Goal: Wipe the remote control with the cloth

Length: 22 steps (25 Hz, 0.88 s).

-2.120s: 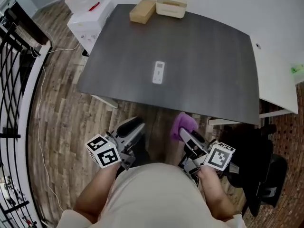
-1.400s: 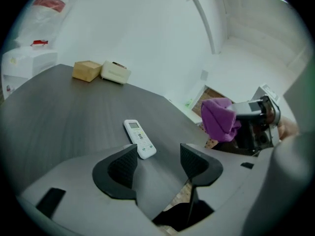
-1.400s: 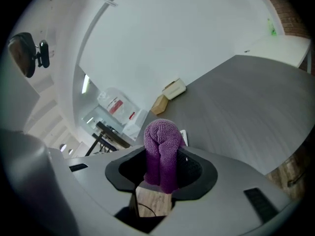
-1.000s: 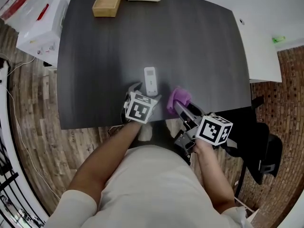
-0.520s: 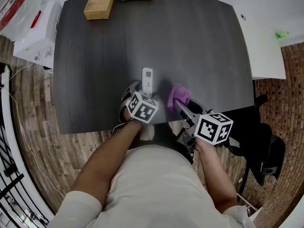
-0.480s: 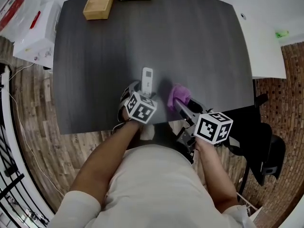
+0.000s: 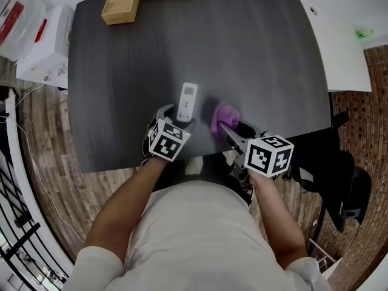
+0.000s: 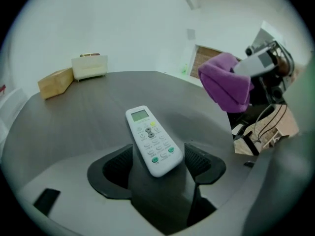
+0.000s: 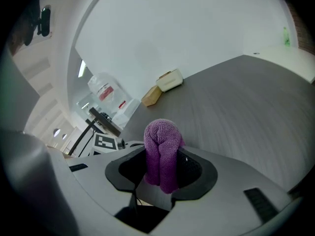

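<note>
Both point downward. The left gripper (image 8: 157, 163), jaws just closing, loosely straddles the remote control's (image 8: 150, 139) near end. Right of it, the right gripper (image 9: 162, 168) clenches the cloth (image 9: 161, 151).

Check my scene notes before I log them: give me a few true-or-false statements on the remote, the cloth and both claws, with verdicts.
1. The remote control lies face up on the dark table. True.
2. The right claw grips a purple cloth. True.
3. The left claw is clamped shut on the remote control. False: its jaws, which have just closed a little, stand apart with the remote control between them.
4. The cloth lies on the remote control. False: it is held apart, to its right in the head view.
</note>
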### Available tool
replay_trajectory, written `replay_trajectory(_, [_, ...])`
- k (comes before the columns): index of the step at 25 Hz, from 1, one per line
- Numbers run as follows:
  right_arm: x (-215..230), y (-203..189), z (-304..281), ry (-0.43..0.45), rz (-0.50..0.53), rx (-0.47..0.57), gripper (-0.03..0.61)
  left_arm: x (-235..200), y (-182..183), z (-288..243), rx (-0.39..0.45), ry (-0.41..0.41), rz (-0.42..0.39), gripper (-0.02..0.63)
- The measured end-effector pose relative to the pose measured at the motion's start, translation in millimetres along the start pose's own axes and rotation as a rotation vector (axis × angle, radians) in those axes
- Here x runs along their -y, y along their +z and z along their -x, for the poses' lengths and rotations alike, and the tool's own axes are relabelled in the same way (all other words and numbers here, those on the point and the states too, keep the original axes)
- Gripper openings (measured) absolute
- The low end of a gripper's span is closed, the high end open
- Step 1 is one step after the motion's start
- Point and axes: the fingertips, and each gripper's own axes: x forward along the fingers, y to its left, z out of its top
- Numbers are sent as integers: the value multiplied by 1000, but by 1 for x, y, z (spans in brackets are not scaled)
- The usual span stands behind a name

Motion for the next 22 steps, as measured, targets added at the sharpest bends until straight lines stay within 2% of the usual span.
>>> replay_trajectory(3, [-2, -2, -3, -1, -3, -2, 150, 0, 7, -8, -12, 43, -10, 308])
replay_trajectory(7, [-4, -5, -8, -15, 12, -10, 150, -4, 12, -17, -42, 82, -75, 308])
replay_trajectory(10, [-6, -6, -8, -19, 17, -10, 150, -5, 17, -13, -16, 87, -98, 307])
replay_trajectory(14, [-4, -9, -8, -21, 4, -12, 150, -4, 22, -6, 18, 92, -91, 308])
replay_trajectory(19, [-8, -11, -10, -14, 6, -15, 150, -13, 17, -18, -35, 134, -13, 308])
replay_trajectory(22, [-10, -14, -12, -13, 18, -24, 150, -15, 19, -21, -34, 147, -22, 308])
